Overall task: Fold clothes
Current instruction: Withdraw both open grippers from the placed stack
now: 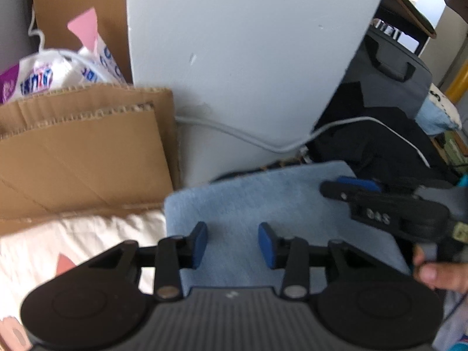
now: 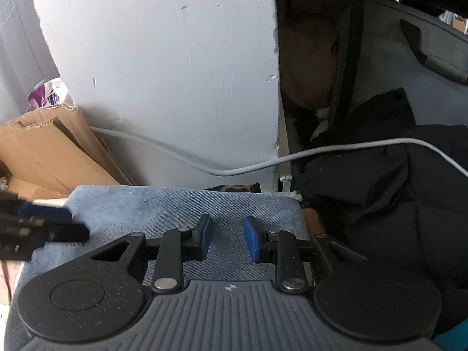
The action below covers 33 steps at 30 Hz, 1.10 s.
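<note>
A folded light-blue denim garment (image 1: pixel 263 199) lies flat on the bed, with its far edge near the white wall. My left gripper (image 1: pixel 232 241) hovers over its near left part, jaws open, and only denim shows between the blue pads. In the same view my right gripper (image 1: pixel 336 185) reaches in from the right over the garment's far right corner, held by a hand (image 1: pixel 438 275). The right wrist view shows the garment (image 2: pixel 175 204) under my right gripper (image 2: pixel 226 235), which is open with nothing gripped. My left gripper (image 2: pixel 58 222) comes in blurred at the left edge.
A white wall panel (image 1: pixel 248 58) rises behind the garment, with a grey cable (image 1: pixel 263 143) along its foot. A cardboard box (image 1: pixel 82 152) and a plastic bag (image 1: pixel 58 73) are at the left. Dark clothes (image 2: pixel 380 190) and a grey suitcase (image 1: pixel 389 70) are on the right. Cream bedding (image 1: pixel 87 239) lies near left.
</note>
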Available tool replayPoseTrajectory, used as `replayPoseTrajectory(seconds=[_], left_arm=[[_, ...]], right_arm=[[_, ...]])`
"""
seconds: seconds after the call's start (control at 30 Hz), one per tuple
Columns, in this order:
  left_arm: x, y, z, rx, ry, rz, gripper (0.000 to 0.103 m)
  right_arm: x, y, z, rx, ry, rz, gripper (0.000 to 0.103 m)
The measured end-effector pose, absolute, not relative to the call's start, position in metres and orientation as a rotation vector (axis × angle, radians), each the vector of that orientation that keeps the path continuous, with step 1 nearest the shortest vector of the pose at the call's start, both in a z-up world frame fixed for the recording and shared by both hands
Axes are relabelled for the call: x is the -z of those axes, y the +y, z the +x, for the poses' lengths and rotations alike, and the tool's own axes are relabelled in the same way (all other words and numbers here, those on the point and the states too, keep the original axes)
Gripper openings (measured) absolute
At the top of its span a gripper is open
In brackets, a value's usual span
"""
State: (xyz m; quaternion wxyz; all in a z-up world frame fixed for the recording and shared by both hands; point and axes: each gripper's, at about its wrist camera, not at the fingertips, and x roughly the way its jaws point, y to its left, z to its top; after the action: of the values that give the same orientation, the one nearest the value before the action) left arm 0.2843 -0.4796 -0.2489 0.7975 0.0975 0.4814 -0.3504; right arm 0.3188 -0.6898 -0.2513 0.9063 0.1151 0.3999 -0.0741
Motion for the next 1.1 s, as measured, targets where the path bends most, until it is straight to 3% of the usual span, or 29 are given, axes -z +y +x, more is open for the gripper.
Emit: replayPoseTrajectory(seconds=[0.27, 0.37, 0.67, 1.1], left_arm=[[0.236, -0.458, 0.254, 0.845, 1.060, 0.188, 0.037], [0.235, -0.455, 0.241, 0.865, 1.057, 0.208, 0.036], [0.259, -0.447, 0.222, 0.873, 1.074, 0.283, 0.023], [0.268, -0.435, 0.213, 0.889, 1.044, 0.298, 0.023]], right_arm=[[0.235, -0.665, 0.284, 0.058, 0.828, 0.219, 0.038], [0.233, -0.654, 0.265, 0.007, 0.813, 0.254, 0.046], [0.239, -0.606, 0.221, -0.079, 0.839, 0.174, 0.047], [0.246, -0.600, 0.215, -0.030, 0.855, 0.169, 0.051]])
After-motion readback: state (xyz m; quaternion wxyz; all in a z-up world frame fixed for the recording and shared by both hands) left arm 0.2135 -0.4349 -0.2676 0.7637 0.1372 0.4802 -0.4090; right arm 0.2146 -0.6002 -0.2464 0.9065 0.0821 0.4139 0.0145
